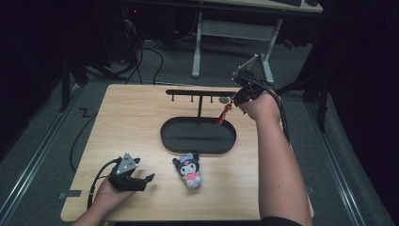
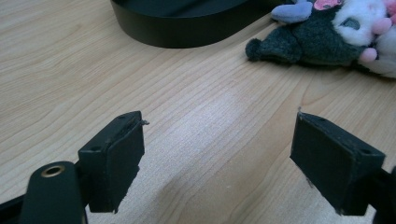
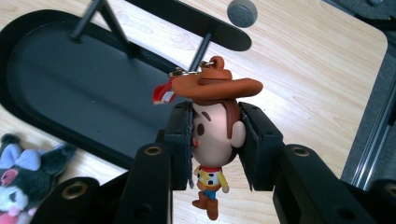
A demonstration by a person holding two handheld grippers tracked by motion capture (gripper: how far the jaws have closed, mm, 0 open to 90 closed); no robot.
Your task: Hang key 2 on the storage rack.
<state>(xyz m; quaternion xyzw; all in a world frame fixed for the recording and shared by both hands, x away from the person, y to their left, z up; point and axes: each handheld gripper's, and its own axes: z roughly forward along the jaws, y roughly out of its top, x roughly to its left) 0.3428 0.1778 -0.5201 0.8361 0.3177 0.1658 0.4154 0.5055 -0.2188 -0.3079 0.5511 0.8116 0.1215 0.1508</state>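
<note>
Right gripper point(image 3: 215, 144) pinching cowboy charm point(image 3: 212, 135) by head, jaws pressed on both sides; held up near right end of rack point(image 1: 200, 93), above tray point(image 1: 197, 135). Charm's loop and red tag point(image 3: 162, 94) close to rack peg point(image 3: 201, 51), not hooked yet. Judged: pick-up done, hanging left. Left gripper point(image 2: 219, 163) resting low over table point(image 1: 136, 122), jaws spread, nothing between. Plush point(image 1: 189, 169) lying on table just in front of tray, untouched; likely next for hanging.
</note>
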